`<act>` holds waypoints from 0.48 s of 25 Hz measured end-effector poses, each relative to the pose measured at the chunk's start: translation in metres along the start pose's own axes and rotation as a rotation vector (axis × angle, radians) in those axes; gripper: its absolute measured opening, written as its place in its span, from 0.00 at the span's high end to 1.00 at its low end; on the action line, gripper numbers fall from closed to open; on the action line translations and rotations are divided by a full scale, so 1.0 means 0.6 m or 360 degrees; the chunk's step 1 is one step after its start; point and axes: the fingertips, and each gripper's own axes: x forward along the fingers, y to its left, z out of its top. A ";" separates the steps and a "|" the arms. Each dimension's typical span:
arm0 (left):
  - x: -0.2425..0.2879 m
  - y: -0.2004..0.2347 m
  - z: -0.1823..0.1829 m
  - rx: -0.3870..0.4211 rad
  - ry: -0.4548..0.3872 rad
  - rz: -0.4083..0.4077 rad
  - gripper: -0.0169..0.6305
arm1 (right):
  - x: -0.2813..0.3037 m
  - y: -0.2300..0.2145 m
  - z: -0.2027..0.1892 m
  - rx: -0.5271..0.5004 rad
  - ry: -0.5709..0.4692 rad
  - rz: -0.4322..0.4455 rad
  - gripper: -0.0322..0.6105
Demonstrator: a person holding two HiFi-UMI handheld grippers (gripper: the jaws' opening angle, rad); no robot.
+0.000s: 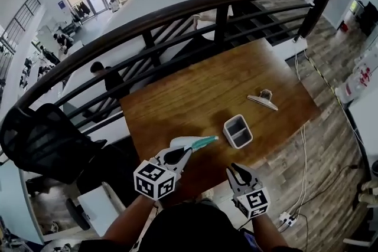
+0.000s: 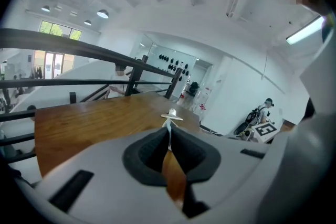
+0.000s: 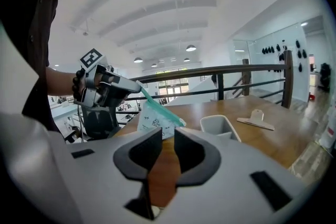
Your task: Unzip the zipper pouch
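The main risk is the grip. The left gripper (image 1: 180, 155) has its fingers (image 2: 149, 152) pinched together on only a thin end of the small translucent white plastic zipper pouch with a teal zip strip (image 1: 190, 142). The pouch hangs in the air over the near left part of the brown wooden desk (image 1: 195, 91), not resting on it. A pull along the zip would likely drag that thin end out of the pinch, or just swing the whole pouch instead of opening it. The right gripper (image 1: 238, 171) waits near, to the right of the pouch, with its fingers (image 3: 139, 157) apart and nothing between them. It has to find the zip's slider, which no view shows clearly (the teal strip looks plain from here), so a closing on the strip or the film instead seems a fair danger. A dropped pouch could fall past the desk's near edge, which lies right under both grippers, to the floor. For room, the far and right parts of the desk are mostly bare. The small grey rectangular plastic tray (image 1: 238, 131) sits just to the right of the pouch and farther away, and could catch a sweep to the right. The pale flat clip with a raised handle (image 1: 263, 100) lies well apart, farther right. The dark curved metal railing (image 1: 177, 15) bounds the far side, well away.
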 end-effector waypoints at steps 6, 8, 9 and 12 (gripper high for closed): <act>-0.041 0.043 -0.012 -0.0251 -0.0035 0.0115 0.94 | 0.064 0.002 0.006 -0.0074 0.0040 0.0186 0.83; -0.061 0.065 -0.019 -0.0326 -0.0067 0.0173 0.94 | 0.091 0.009 0.006 -0.0095 0.0061 0.0258 0.82; -0.069 0.076 -0.023 -0.0360 -0.0082 0.0199 0.94 | 0.105 0.013 0.005 -0.0108 0.0075 0.0289 0.81; -0.088 0.105 -0.035 -0.0417 -0.0109 0.0271 0.94 | 0.138 0.026 -0.001 -0.0143 0.0118 0.0362 0.80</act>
